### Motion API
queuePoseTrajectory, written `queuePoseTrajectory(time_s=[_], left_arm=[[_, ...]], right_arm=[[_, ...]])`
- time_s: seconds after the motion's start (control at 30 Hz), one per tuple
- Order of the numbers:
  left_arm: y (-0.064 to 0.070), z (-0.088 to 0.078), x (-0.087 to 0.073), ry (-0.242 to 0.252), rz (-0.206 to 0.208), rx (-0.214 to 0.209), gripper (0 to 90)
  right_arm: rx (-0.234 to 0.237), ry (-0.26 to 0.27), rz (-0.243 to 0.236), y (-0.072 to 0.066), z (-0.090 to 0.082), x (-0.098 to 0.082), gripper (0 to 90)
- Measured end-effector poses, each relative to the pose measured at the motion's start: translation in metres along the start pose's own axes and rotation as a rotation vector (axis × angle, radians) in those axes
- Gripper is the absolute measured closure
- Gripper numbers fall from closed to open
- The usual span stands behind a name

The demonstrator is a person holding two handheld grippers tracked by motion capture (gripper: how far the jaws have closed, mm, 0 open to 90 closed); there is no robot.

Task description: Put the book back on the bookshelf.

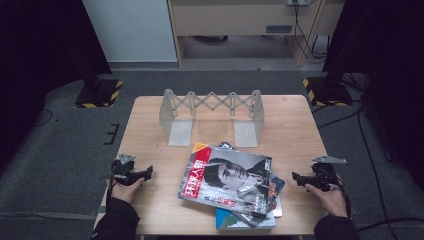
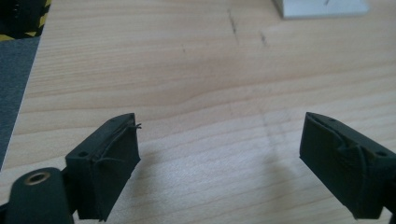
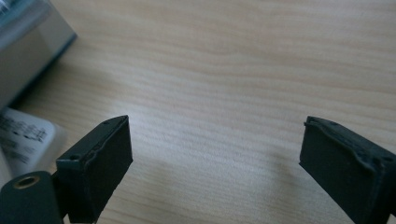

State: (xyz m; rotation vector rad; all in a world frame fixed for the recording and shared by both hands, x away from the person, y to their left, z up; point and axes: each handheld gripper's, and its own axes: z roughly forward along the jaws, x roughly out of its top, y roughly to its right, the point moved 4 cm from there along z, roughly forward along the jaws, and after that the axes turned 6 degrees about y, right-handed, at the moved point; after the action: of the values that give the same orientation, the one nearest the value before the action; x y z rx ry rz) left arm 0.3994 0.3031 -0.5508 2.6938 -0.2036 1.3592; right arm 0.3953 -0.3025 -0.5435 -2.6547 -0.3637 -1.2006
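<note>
Left claw [image 1: 145,175]: released, jaws wide apart over bare table [image 1: 155,135], left of the magazines.
Right claw [image 1: 296,179]: released, nothing between its jaws, just right of the magazines.
Magazine pile [image 1: 227,185]: lies fanned at the table's near middle, between both claws.
Folding rack [image 1: 212,115]: stands behind the pile.
</note>
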Motion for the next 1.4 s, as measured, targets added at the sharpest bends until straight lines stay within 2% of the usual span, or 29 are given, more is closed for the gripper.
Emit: queuePoseTrajectory(time_s=[0.07,0.13,0.2,0.27,0.43,0.5,0.7,0.77,0.83,0.93,1.07,1.2,1.4], left_arm=[[0.002,-0.003,0.002,0.018,-0.037,-0.014,12.0],[0.004,-0.006,0.002,0.022,-0.047,-0.020,11.8],[0.009,-0.009,0.002,0.017,-0.042,-0.042,12.6],[0.014,-0.012,0.002,0.020,-0.045,-0.053,13.2],[0.023,-0.017,0.006,0.044,-0.040,-0.081,13.7],[0.029,-0.021,0.008,0.056,-0.042,-0.111,14.5],[0.036,-0.025,0.009,0.068,-0.047,-0.152,16.5],[0.040,-0.028,0.010,0.077,-0.052,-0.178,17.2],[0.041,-0.028,0.010,0.081,-0.051,-0.183,17.1],[0.043,-0.029,0.010,0.101,-0.027,-0.192,18.9],[0.047,-0.030,0.010,0.110,-0.032,-0.201,19.6],[0.052,-0.031,0.009,0.104,-0.019,-0.209,17.7],[0.064,-0.034,0.006,0.093,-0.020,-0.251,18.1]], right_arm=[[0.007,0.026,0.017,-0.001,-0.004,0.004,10.8],[0.010,0.033,0.024,-0.001,-0.006,0.005,11.1],[0.018,0.073,0.028,-0.003,-0.012,0.010,11.5],[0.012,0.086,0.036,-0.006,-0.013,0.012,11.6],[0.015,0.105,0.040,-0.012,-0.015,0.017,11.5],[0.014,0.118,0.037,-0.013,-0.016,0.019,11.6],[0.034,0.148,0.033,-0.020,-0.022,0.024,11.3],[0.037,0.157,0.031,-0.023,-0.024,0.025,11.2],[0.036,0.165,0.031,-0.024,-0.025,0.027,11.2],[0.049,0.190,0.031,-0.031,-0.029,0.031,10.9],[0.053,0.211,0.028,-0.039,-0.032,0.036,10.7],[0.071,0.212,0.014,-0.047,-0.032,0.038,10.4],[0.088,0.217,-0.004,-0.059,-0.033,0.042,10.2]])
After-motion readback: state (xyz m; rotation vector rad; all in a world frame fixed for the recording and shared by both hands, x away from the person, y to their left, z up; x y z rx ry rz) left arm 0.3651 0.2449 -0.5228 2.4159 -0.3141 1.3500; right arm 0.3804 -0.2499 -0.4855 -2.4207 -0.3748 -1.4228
